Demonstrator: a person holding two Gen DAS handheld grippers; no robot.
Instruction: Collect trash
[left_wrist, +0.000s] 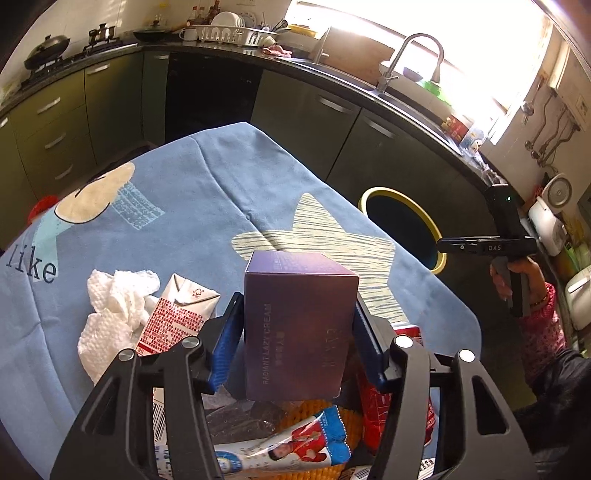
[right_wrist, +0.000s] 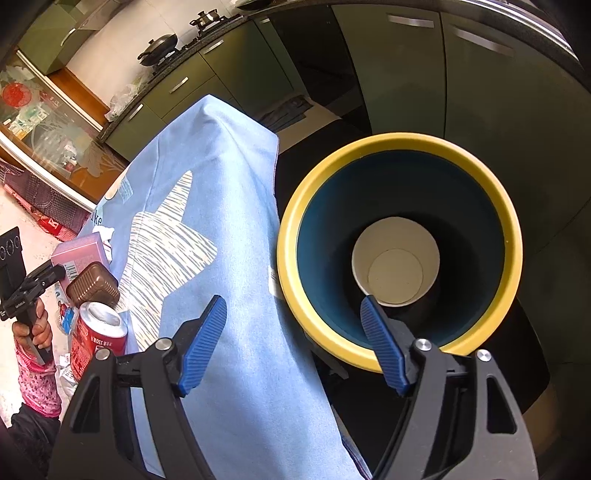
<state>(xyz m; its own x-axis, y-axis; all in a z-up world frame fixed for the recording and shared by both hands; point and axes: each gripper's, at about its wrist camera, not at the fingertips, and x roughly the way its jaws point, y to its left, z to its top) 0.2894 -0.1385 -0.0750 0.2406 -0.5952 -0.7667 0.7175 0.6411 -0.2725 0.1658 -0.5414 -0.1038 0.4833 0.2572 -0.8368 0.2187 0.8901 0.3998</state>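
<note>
My left gripper (left_wrist: 295, 325) is shut on a purple cream box (left_wrist: 297, 328) and holds it over the trash pile on the blue tablecloth (left_wrist: 184, 192). Under and beside it lie a crumpled tissue (left_wrist: 114, 310), a milk carton (left_wrist: 177, 314), a snack wrapper (left_wrist: 295, 443) and a red can (left_wrist: 391, 398). The yellow-rimmed bin (right_wrist: 399, 254) stands on the floor off the table's right edge, with a white paper cup (right_wrist: 395, 262) inside. My right gripper (right_wrist: 295, 325) is open and empty above the bin's near rim. The bin also shows in the left wrist view (left_wrist: 402, 229).
Green kitchen cabinets (left_wrist: 332, 122) and a counter with a sink (left_wrist: 410, 77) run behind the table. The right wrist view shows the red can (right_wrist: 98, 332), a brown container (right_wrist: 92, 286) and the box (right_wrist: 83, 254) at the table's left.
</note>
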